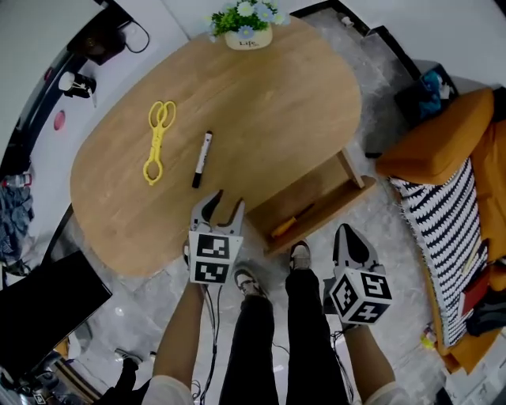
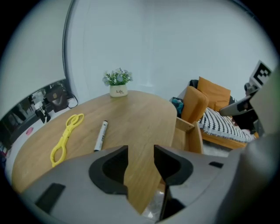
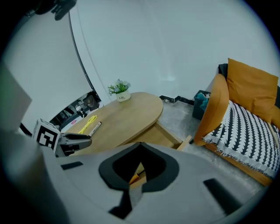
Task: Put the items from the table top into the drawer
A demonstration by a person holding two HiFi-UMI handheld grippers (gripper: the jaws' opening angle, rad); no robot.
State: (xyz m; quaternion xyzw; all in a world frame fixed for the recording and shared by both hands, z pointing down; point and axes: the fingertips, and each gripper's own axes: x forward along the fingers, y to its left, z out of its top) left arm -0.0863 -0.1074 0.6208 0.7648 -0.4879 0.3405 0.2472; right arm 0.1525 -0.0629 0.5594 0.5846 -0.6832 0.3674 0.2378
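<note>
While the left claw (image 1: 228, 200) is hovering with jaws apart and empty and the right claw (image 1: 346, 233) is resting with jaws together on nothing, the marker (image 1: 202, 159) is lying on the worktop (image 1: 292, 103) left of the open drawer (image 1: 316, 198). It is looking light, stiff and prone to rolling, so a grip across mid-barrel is seeming best.

Plain white wall (image 2: 175, 43), grey marbled floor (image 1: 142, 300). Mid-room, oval wooden counter (image 1: 261, 103), small potted plant (image 1: 247, 24) at its far edge. To the right, orange sofa (image 1: 443, 134) with black-and-white striped throw (image 1: 443, 229). Lower left, dark flat screen (image 1: 43, 316). Soft, even light.
</note>
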